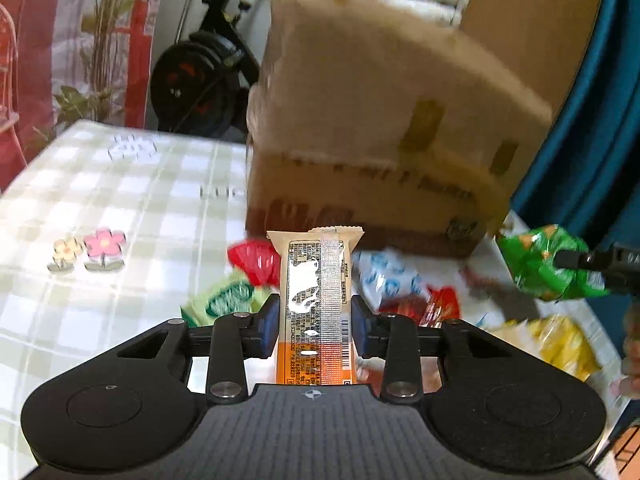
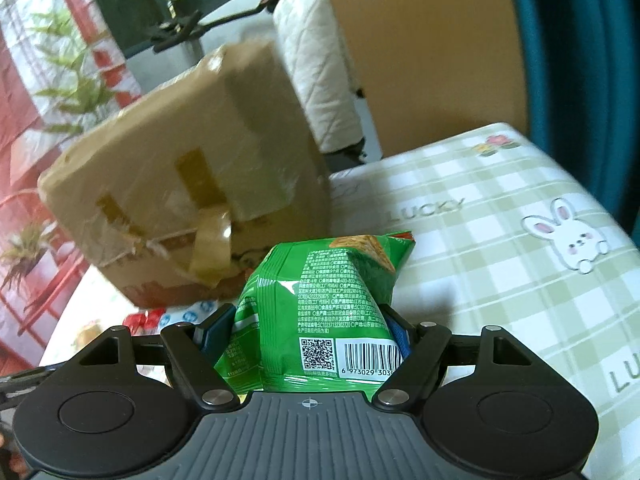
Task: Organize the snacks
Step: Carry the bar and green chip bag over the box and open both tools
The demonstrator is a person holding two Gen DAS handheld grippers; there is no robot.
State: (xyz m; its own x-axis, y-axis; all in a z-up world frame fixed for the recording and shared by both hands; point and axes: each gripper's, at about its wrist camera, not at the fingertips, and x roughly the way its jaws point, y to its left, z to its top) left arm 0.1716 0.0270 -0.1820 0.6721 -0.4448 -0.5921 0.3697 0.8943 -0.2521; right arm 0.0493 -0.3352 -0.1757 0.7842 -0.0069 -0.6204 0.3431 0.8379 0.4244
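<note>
My left gripper is shut on a long cream and orange snack bar, held above the table with its far end pointing at a cardboard box. My right gripper is shut on a green snack bag, held above the tablecloth in front of the same box. That green bag and the right gripper's tip also show at the right of the left wrist view. Loose snacks lie below the left gripper: a red pack, a green pack, a white and blue pack, a yellow bag.
The table carries a green checked cloth with a rabbit and flower prints. The taped box has its flaps up. Behind the table stand an exercise bike, a plant, a white quilted item and a blue curtain.
</note>
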